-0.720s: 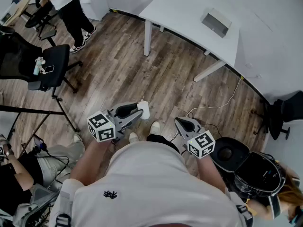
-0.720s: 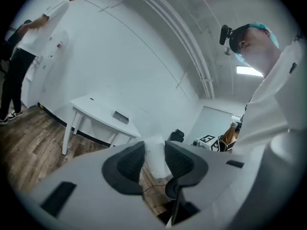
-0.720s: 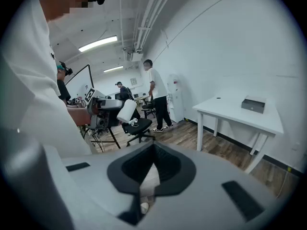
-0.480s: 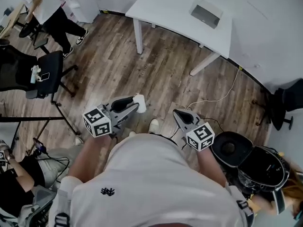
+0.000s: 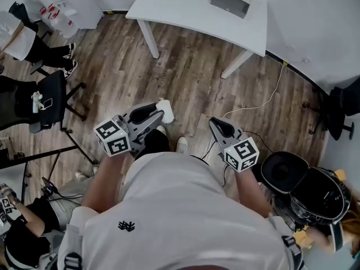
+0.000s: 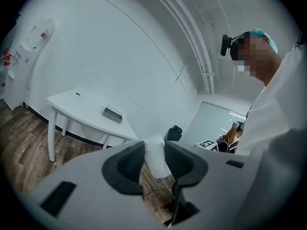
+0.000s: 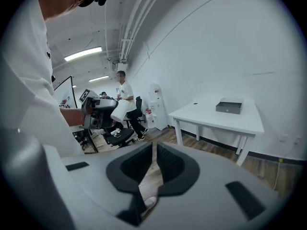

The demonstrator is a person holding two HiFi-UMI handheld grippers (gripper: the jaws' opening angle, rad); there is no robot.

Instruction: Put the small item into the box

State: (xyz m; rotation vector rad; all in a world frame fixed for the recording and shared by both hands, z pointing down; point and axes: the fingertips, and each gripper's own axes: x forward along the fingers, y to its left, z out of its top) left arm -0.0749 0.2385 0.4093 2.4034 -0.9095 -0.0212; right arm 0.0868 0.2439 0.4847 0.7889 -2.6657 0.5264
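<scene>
A small white item (image 5: 166, 109) sits between the jaws of my left gripper (image 5: 162, 112), which is shut on it and held at waist height over the wooden floor. In the left gripper view the white item (image 6: 156, 158) stands upright between the dark pads. A grey box (image 5: 229, 1) lies on the white table (image 5: 180, 13) ahead, well beyond both grippers. The same grey box (image 6: 112, 114) shows far off in the left gripper view, and the box (image 7: 229, 106) also shows in the right gripper view. My right gripper (image 5: 217, 126) is shut with nothing in it.
A black office chair (image 5: 48, 100) stands at the left, near a person (image 5: 25, 41). A black round bin (image 5: 287, 173) sits at the right, and a white cable (image 5: 264, 108) runs over the floor. Another person (image 5: 25, 229) sits at the lower left.
The table and box have slid toward the top of the head view and look closer. Both grippers keep the same pose, and the left one still grips the white item.
</scene>
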